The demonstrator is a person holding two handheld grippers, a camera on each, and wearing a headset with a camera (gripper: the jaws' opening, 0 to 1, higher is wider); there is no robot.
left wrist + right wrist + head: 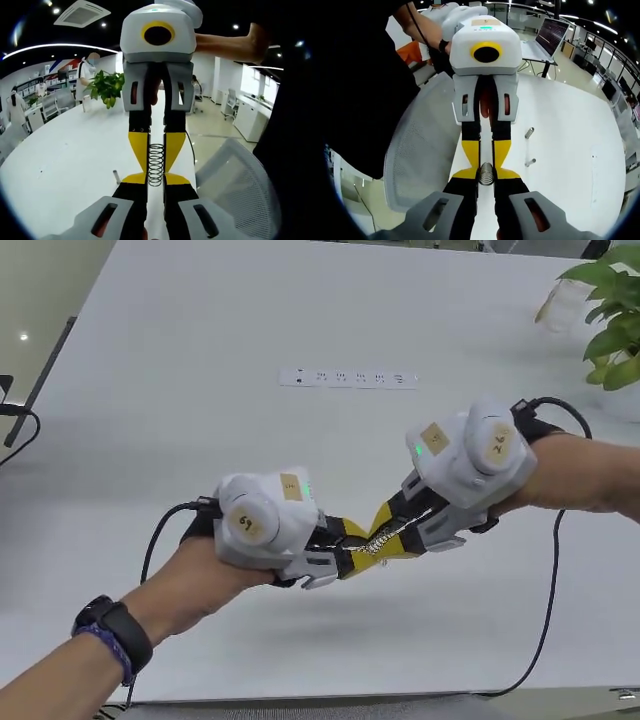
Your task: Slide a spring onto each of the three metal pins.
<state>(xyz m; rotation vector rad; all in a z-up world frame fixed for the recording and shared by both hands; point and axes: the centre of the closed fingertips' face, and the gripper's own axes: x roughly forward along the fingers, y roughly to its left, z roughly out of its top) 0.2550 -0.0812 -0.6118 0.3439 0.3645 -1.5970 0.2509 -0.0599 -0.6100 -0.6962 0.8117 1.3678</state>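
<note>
A short steel spring (pixel 383 538) hangs above the white table (pixel 300 320), where my two grippers meet tip to tip. The right gripper (pixel 388 536) comes in from the right and is shut on the spring (pixel 156 160), which lies lengthwise between its yellow fingers (pixel 139 150). The left gripper (pixel 352 548) points at it from the left with its jaws close together, apparently on a thin metal pin whose end meets the spring (pixel 486 175); most of that pin is hidden. Two loose pins (pixel 529 132) (pixel 530 162) lie on the table below.
A white power strip (pixel 348 378) lies mid-table, with a potted plant (pixel 615 310) at the far right corner. Cables (pixel 550 590) trail from both grippers toward the near edge. A mesh chair (pixel 240 190) stands off the table's side, and a laptop (pixel 552 32) sits on another desk.
</note>
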